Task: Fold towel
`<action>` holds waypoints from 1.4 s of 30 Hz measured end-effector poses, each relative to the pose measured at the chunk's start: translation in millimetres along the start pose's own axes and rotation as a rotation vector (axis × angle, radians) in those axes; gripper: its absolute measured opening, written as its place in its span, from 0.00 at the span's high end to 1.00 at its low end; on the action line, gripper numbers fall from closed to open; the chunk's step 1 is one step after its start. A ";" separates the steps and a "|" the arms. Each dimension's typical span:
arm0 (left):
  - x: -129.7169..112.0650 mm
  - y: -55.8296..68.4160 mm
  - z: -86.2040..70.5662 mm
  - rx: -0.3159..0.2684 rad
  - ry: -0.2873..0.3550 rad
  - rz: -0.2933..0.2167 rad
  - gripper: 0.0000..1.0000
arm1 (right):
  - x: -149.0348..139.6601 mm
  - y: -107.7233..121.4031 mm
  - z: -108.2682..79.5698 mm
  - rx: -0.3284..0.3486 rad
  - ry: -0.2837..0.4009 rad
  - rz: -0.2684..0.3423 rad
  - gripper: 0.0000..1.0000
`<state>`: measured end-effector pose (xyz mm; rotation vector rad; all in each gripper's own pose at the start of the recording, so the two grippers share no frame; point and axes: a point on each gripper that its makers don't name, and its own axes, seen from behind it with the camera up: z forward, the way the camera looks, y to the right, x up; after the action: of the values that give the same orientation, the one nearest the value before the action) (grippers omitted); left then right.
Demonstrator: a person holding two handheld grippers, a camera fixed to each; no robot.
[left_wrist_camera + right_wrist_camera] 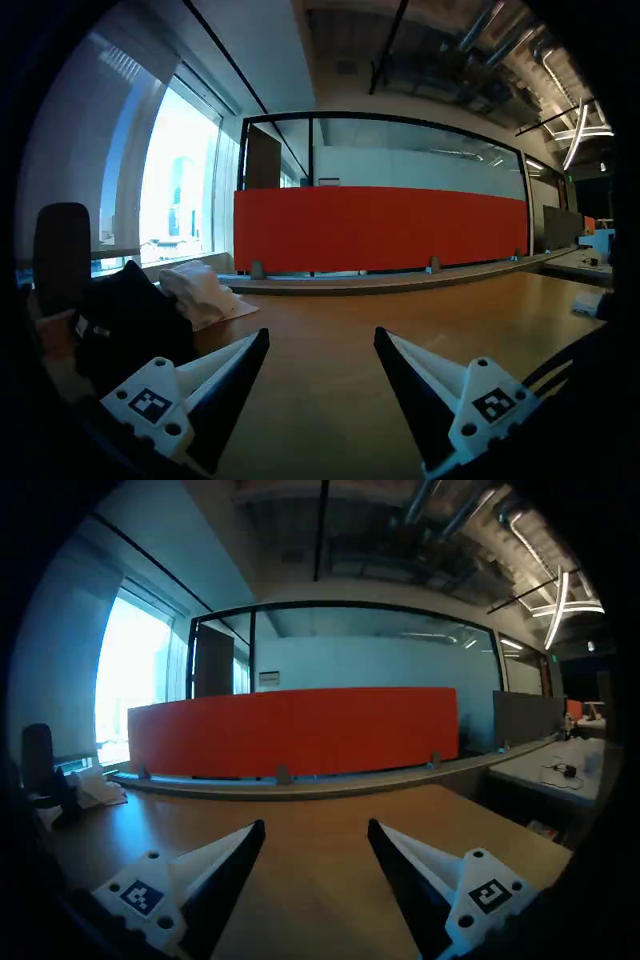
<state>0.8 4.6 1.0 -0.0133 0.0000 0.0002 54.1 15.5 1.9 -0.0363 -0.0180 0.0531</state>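
Bare tabletop (336, 352) ahead, black bundle (128, 320) (white towel (196, 292) behind) near window (180, 200)

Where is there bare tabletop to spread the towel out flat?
Bare wooden table runs from the open jaws of the left gripper and right gripper to the red divider. Crowded near the window: the bunched white towel sits beside a black bundle.

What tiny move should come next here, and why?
Probably swing the left hand-held gripper leftward toward the crumpled white cloth towel. Both it and the right hand-held gripper stand open and empty above the brown wooden table, and the towel lies off to the left.
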 end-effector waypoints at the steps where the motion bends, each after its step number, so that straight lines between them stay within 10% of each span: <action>1: 0.0 0.1 0.0 0.000 0.000 0.000 0.03 | -1.3 0.2 0.5 0.002 0.001 0.003 0.00; 42: 0.4 -0.4 -0.4 0.000 0.000 0.000 0.02 | -50.7 -3.2 -1.0 0.024 0.016 0.031 0.01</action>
<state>1.2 4.2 0.6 -0.0132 0.0000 0.0003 3.7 9.5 0.2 -0.0126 -0.0013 0.0838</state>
